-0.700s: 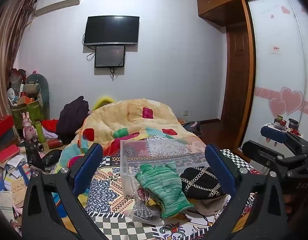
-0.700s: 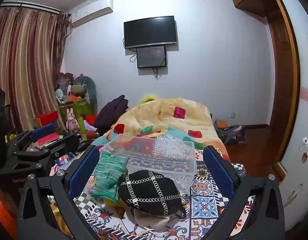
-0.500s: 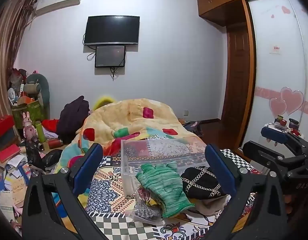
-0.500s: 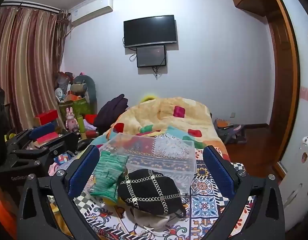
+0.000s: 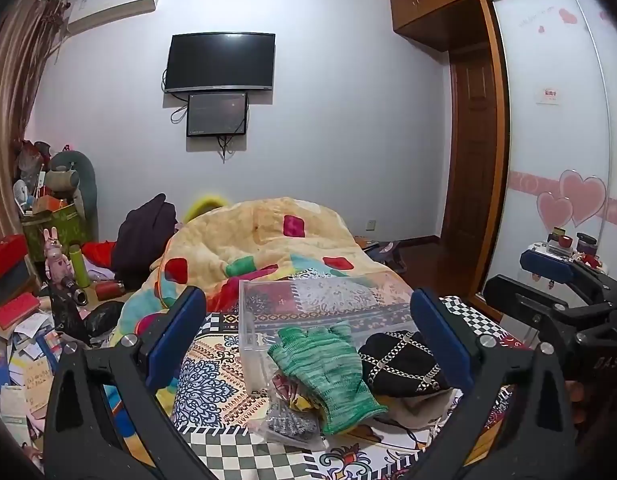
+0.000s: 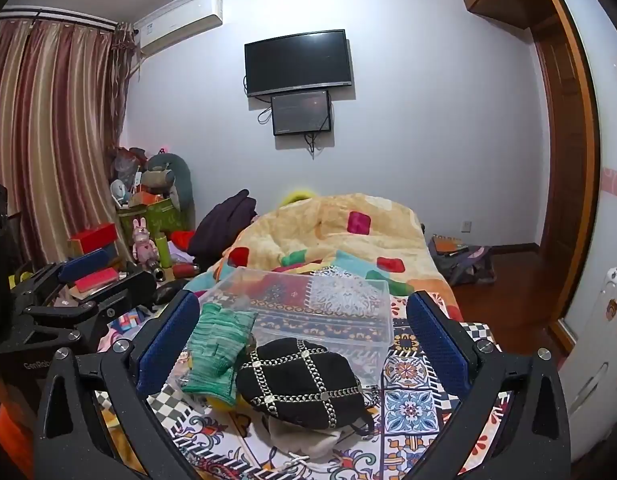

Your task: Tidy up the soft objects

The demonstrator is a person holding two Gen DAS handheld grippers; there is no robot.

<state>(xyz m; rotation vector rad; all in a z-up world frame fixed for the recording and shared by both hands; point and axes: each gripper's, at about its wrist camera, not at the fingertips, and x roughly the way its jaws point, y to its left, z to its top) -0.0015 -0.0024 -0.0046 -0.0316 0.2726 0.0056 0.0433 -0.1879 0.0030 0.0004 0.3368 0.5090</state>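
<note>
A green knit glove [image 5: 324,368] lies on a small heap of soft things on the patterned bedspread, next to a black hat with chain trim [image 5: 400,364]. A clear plastic bin [image 5: 308,304] stands just behind them. My left gripper [image 5: 308,344] is open and empty, held above and in front of the heap. In the right wrist view the glove [image 6: 216,348], the hat [image 6: 304,380] and the bin [image 6: 308,312] lie between my open, empty right gripper's [image 6: 304,340] fingers. A clear bag [image 5: 284,420] and a beige cloth [image 6: 300,436] lie under the pile.
A yellow patchwork quilt [image 5: 264,248] is bunched behind the bin. Clutter of boxes, toys and papers [image 5: 32,300] fills the floor on the left. A wardrobe with sliding doors [image 5: 548,160] stands on the right. Each gripper shows at the edge of the other's view.
Both views have shifted only slightly; the heap, the bin and both open grippers stand much as before.
</note>
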